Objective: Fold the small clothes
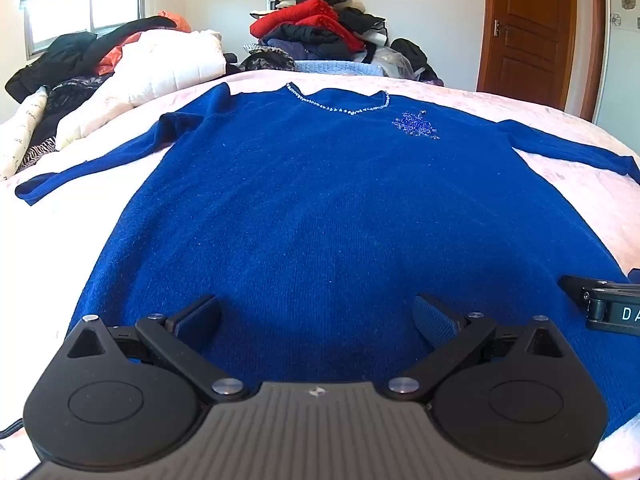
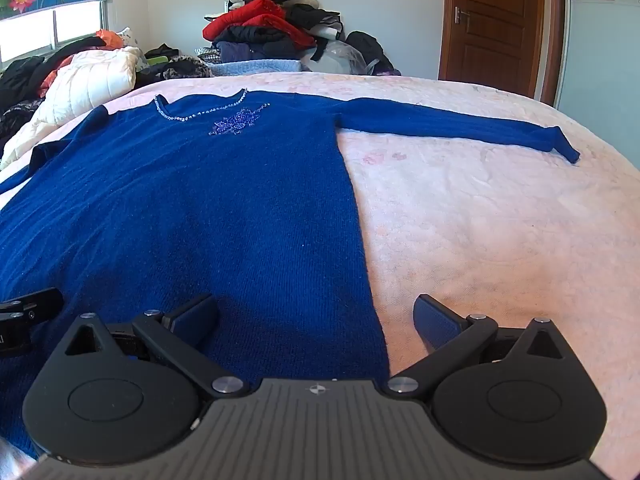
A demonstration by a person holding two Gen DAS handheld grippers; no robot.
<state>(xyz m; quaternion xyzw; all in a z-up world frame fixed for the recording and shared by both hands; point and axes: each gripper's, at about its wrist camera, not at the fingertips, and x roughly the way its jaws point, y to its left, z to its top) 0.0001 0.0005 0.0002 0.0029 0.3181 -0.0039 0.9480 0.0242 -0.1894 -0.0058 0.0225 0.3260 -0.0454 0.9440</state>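
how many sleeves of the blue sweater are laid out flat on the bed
2. The left sleeve stretches toward the heap of bedding by the window; the right sleeve stretches across the bare pink bedspread toward the door side. Neither is folded in.

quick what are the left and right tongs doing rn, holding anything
Left tongs: open wide, holding nothing, above the hem end of the blue sweater.
Right tongs: open wide, holding nothing, over the sweater's side edge on the pink bedspread.

sunlit window (image 1: 80, 16), brown door (image 1: 528, 32), pale walls (image 1: 420, 8).
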